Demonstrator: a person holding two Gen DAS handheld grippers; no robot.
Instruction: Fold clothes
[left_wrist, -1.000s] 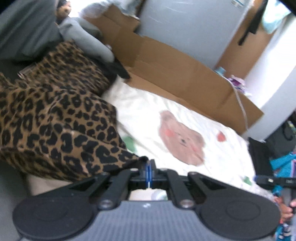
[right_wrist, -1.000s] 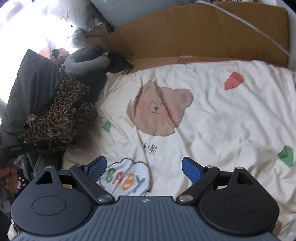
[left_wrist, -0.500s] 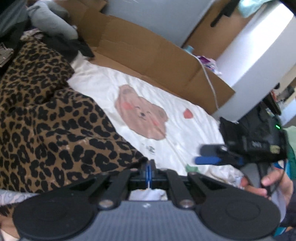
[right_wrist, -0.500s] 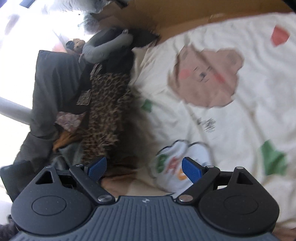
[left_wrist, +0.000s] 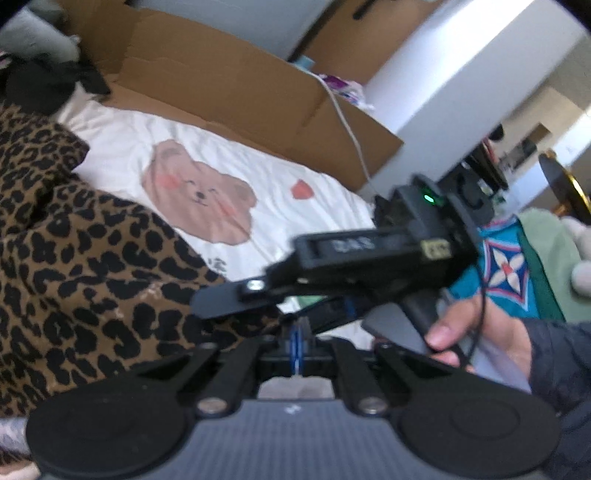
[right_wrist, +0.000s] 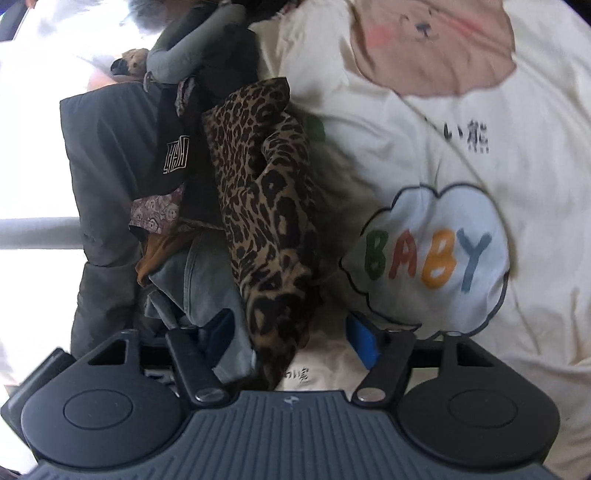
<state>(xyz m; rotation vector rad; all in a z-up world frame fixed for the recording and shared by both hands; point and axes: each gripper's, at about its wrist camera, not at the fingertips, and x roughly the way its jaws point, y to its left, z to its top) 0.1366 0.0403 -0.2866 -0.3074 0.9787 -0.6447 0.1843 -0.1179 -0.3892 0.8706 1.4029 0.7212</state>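
The left gripper (left_wrist: 296, 345) stays pinched on the leopard garment (left_wrist: 85, 254), lifted off the bed (left_wrist: 280, 184); the right gripper (right_wrist: 291, 336), spread, has swung in at 3 o'clock, straddling its hem for a second hold.

A cream bedspread (left_wrist: 280, 177) with a bear print covers the bed. Flattened cardboard (left_wrist: 236, 88) stands along its far edge, a white wall (left_wrist: 461, 85) beyond. Bright daylight washes out the side beside the bed.
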